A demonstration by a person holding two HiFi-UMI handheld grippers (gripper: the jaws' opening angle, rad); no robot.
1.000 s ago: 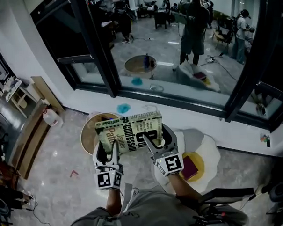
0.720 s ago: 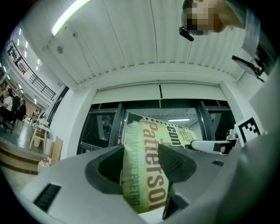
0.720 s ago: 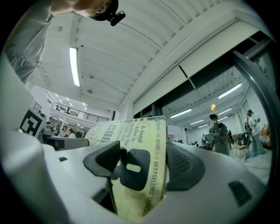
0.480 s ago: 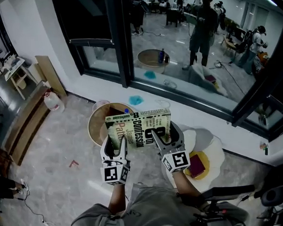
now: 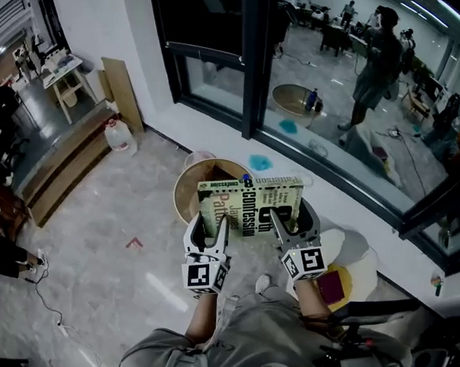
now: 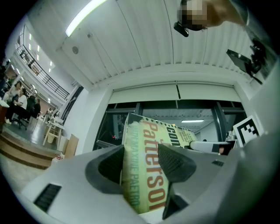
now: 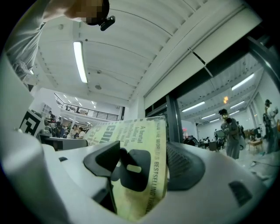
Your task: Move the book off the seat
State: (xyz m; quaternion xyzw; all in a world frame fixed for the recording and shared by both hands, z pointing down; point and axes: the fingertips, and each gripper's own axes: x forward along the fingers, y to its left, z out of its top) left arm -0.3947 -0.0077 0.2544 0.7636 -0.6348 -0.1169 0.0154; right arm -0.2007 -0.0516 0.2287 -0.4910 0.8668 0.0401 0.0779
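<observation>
Here, a pale yellow-green paperback book with black lettering (image 5: 250, 208) hangs in the air, gripped at both ends and clear of any surface. The round light-brown wooden tub with a raised rim (image 5: 186, 194) on the floor serves as the marker for everything else. In the head view the book overlaps the tub's right half, with its cover facing up towards the camera.

The left gripper (image 5: 207, 227) takes the book's end nearest the tub's middle. Its own view shows both dark pads pressed flat against the covers, the jaws parted only by the book's thickness. The right gripper (image 5: 289, 219) takes the end that reaches out past the tub's right rim. Its jaws too are closed on the book and stand a little wider, with the printed back cover between them. Both grippers point away from the person and tip slightly upward.

The white, rounded cushion seat with a yellow centre (image 5: 353, 251) lies on the grey marble floor (image 5: 104, 260) to the right of the tub and nearer the person. A dark purple flat object (image 5: 331, 287) rests on its yellow part. The book is well apart from that seat. A clear plastic water jug with a red cap (image 5: 120, 136) stands left of the tub and farther off. The dark-framed window wall (image 5: 250, 79) runs behind the tub.
</observation>
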